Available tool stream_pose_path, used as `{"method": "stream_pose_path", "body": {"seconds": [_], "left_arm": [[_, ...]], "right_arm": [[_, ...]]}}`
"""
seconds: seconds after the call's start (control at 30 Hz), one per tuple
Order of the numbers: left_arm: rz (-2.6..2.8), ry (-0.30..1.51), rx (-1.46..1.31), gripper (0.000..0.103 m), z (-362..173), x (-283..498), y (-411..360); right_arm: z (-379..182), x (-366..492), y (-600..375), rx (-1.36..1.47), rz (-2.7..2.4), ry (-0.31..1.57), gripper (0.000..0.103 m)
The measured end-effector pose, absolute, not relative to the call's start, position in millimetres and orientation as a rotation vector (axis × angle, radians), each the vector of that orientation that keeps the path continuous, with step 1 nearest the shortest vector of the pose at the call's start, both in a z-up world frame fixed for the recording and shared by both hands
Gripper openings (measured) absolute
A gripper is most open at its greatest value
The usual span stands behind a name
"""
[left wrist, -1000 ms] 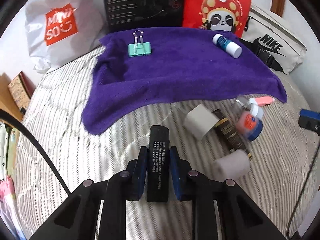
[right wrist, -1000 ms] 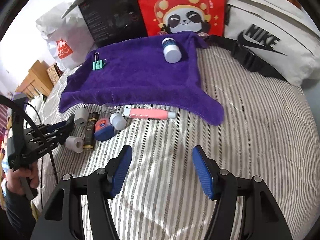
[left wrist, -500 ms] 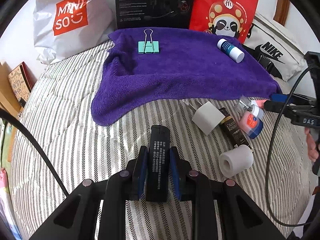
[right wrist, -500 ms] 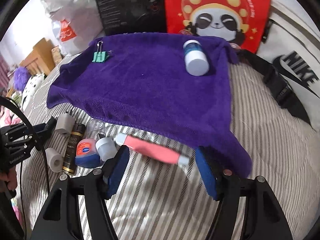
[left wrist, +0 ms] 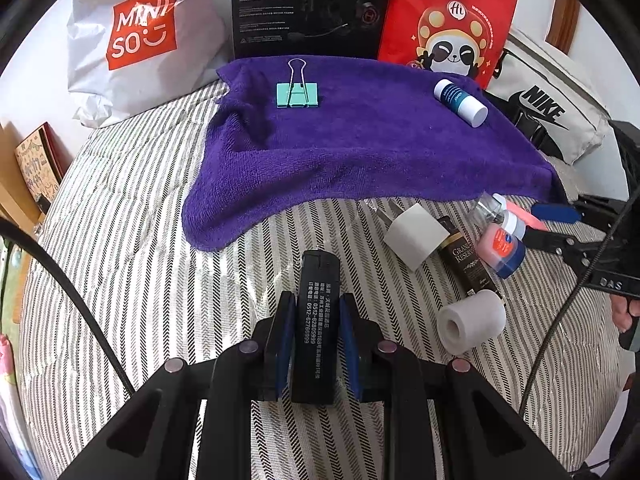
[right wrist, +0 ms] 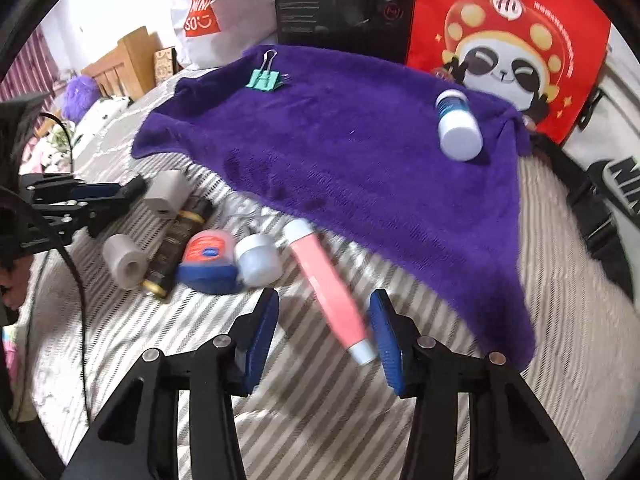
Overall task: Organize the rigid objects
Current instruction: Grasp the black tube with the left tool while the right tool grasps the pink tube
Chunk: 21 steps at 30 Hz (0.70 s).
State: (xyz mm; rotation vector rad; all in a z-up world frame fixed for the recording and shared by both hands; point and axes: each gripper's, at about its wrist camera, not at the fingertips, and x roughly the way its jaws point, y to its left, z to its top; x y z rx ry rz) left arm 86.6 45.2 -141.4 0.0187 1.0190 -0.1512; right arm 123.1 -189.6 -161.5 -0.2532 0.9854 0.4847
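Observation:
My left gripper [left wrist: 315, 312] is shut on a black rectangular lighter-like case [left wrist: 317, 304] with white print, held above the striped bedcover in front of the purple towel [left wrist: 360, 152]. My right gripper [right wrist: 324, 320] is open, its jaws around the lower end of a pink tube [right wrist: 328, 292] that lies on the bedcover at the towel's edge. On the towel lie a teal binder clip [left wrist: 298, 94] and a blue-and-white bottle [left wrist: 460, 102].
Off the towel lie a white charger block [left wrist: 416, 236], a dark gold-lettered tube [left wrist: 466, 264], a tape roll [left wrist: 472, 320], a Vaseline jar [left wrist: 502, 250] and a small clear jar [right wrist: 258, 258]. A Miniso bag [left wrist: 140, 40], black box, red panda bag and Nike bag line the back.
My right gripper has moved forward and down until its open jaws straddle the pink tube. My left gripper, still holding the black case, has shifted slightly left.

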Motion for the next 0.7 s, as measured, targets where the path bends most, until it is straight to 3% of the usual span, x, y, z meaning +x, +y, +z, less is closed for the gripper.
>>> {"method": "stream_pose_path", "body": {"seconds": [0.1, 0.17, 0.2, 0.47, 0.7], "left_arm": [[-0.155, 1.020, 0.011, 0.022, -141.5, 86.7, 46.1], [-0.158, 1.020, 0.007, 0.022, -141.3, 86.8, 46.8], [-0.158, 1.020, 0.006, 0.022, -141.3, 86.8, 47.3], [-0.145, 1.017, 0.018, 0.022, -141.5, 87.3, 45.2], [-0.126, 1.019, 0.027, 0.022, -141.7, 88.2, 42.1]], "right_arm": [[-164.8, 130.9, -186.3, -0.267, 0.485, 0.988, 0.037], [-164.8, 132.5, -182.8, -0.270, 0.504, 0.976, 0.020], [-164.2, 131.3, -182.6, -0.270, 0.514, 0.973, 0.018], [-160.5, 112.7, -213.2, -0.073, 0.425, 1.084, 0.017], [-162.3, 98.5, -195.3, -0.185, 0.386, 1.065, 0.023]]}}
